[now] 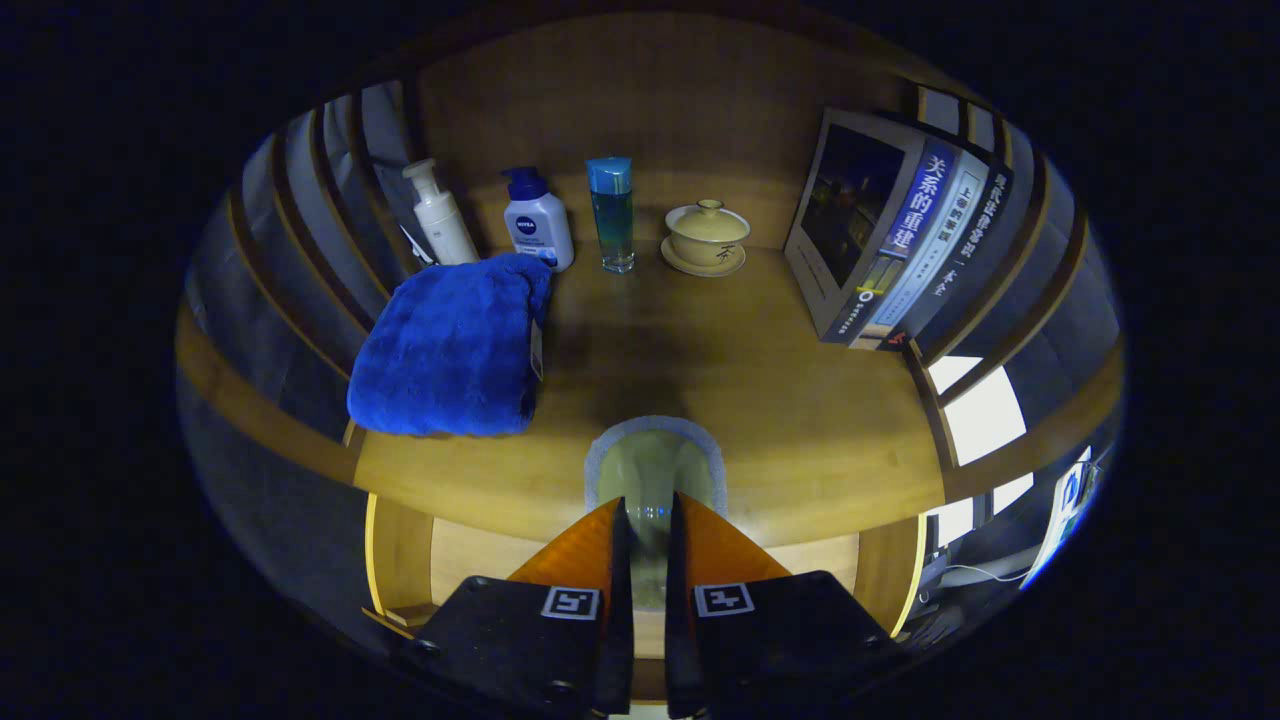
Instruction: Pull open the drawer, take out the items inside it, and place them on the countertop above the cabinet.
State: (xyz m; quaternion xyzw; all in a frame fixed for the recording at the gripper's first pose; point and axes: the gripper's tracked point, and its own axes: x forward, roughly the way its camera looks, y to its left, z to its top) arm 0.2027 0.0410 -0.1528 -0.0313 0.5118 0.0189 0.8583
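My gripper (650,505) is shut on a pale greenish, see-through item with a greyish rounded rim (655,462). I cannot tell exactly what the item is. It sticks up from between the fingertips, over the front part of the wooden countertop (800,400). Below the countertop's front edge, the light wood inside of the open drawer (480,560) shows on both sides of the fingers. Whatever lies in the drawer under the fingers is hidden.
A folded blue towel (450,350) lies on the left of the countertop. Along the back stand a white pump bottle (440,215), a white bottle with a blue cap (537,225), a clear blue-capped bottle (611,215) and a lidded tea bowl on a saucer (706,238). Books (900,235) lean at the right.
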